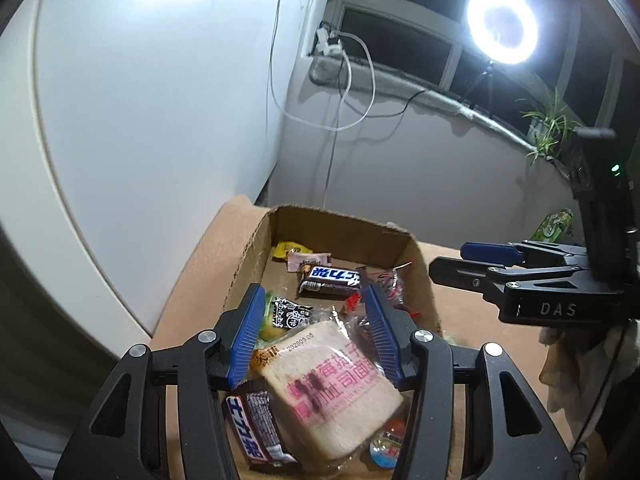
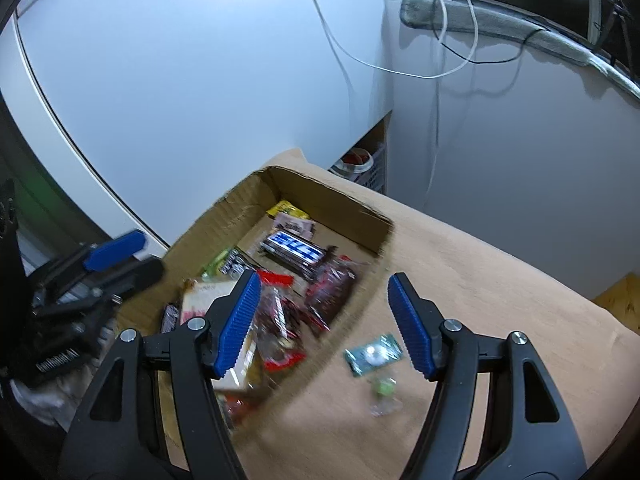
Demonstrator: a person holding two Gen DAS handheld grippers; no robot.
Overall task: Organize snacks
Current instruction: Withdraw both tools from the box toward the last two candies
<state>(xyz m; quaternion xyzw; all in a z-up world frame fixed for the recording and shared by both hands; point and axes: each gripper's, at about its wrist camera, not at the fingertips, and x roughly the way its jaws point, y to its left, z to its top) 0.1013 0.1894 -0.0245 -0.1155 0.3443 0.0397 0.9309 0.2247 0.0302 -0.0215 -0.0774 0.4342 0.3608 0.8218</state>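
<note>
Inside the cardboard box (image 2: 224, 220), most snacks already lie; a teal packet (image 2: 374, 354) and green candy (image 2: 383, 387) remain on the table (image 2: 500, 300), lower right. Both jaws wide, empty.

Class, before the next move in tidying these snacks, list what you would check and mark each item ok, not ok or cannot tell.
1. Left hand-held gripper open and empty: ok.
2. Right hand-held gripper open and empty: ok.
3. Box has room at its far end: ok.
4. All snacks boxed: not ok; teal packet and green candy lie on the table.
5. Right view sharp: not ok, blurred.
</note>
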